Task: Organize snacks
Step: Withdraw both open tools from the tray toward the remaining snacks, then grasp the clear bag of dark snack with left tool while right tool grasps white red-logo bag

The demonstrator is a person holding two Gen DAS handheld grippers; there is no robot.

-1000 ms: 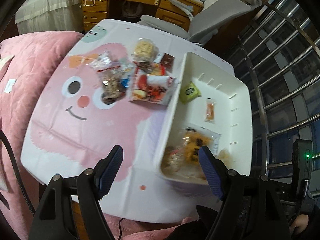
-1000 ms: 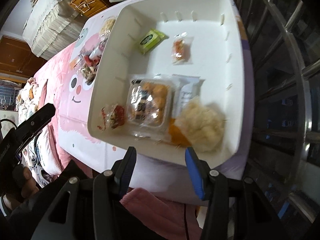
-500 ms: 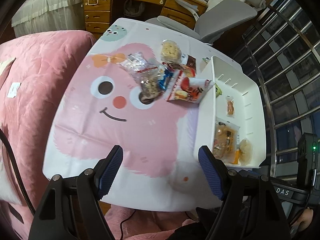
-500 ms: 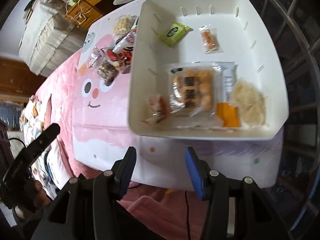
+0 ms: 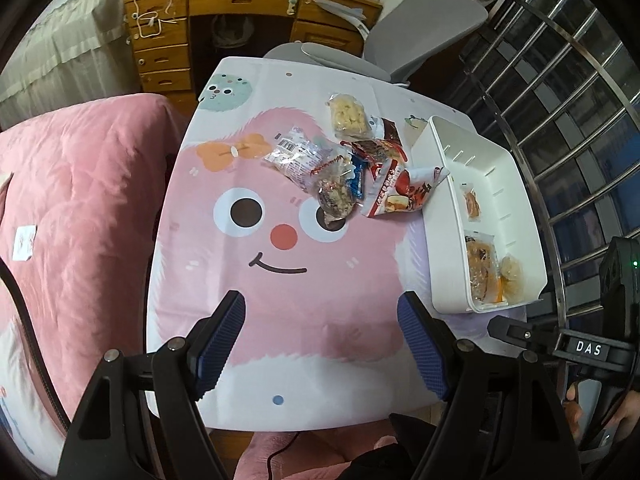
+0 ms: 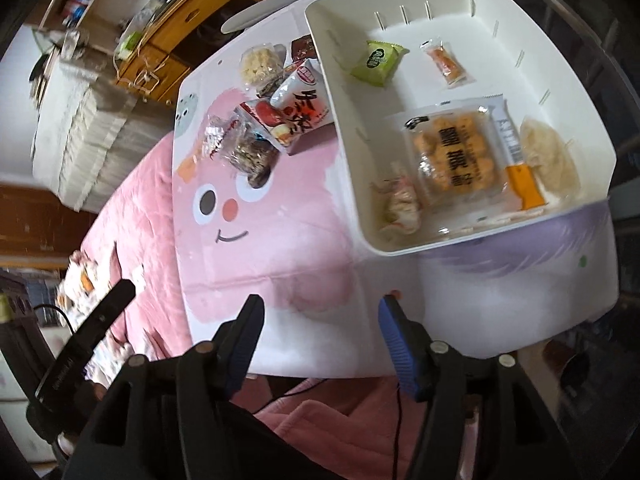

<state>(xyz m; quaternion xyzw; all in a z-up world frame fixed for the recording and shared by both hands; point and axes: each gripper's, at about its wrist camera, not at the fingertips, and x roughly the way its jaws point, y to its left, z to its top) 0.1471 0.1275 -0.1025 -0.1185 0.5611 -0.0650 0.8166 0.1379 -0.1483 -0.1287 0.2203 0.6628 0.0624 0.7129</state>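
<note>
A white bin [image 5: 450,248] [image 6: 344,128] stands on the right of a table with a pink cartoon-face cloth [image 5: 280,280] [image 6: 280,248]. It holds several packets, among them an orange snack bag [image 6: 454,156] and a green one [image 6: 376,62]. Left of the bin lies a pile of loose snacks [image 5: 344,172] [image 6: 276,120], topped by a red and white bag [image 5: 400,194]. My left gripper [image 5: 322,334] hangs open above the cloth's near edge, nothing between its fingers. My right gripper [image 6: 320,338] hovers over the table's near edge; its jaws are opening and hold nothing.
A pink quilt [image 5: 72,220] covers the bed left of the table. A wooden desk [image 5: 248,12] and grey chair [image 5: 420,36] stand beyond it. Metal window bars [image 5: 560,128] run along the right. The other gripper's handle [image 5: 580,344] shows at the lower right.
Both views have slid left, away from the bin toward the cloth's face and the loose pile. My right gripper's jaws stand wider than before.
</note>
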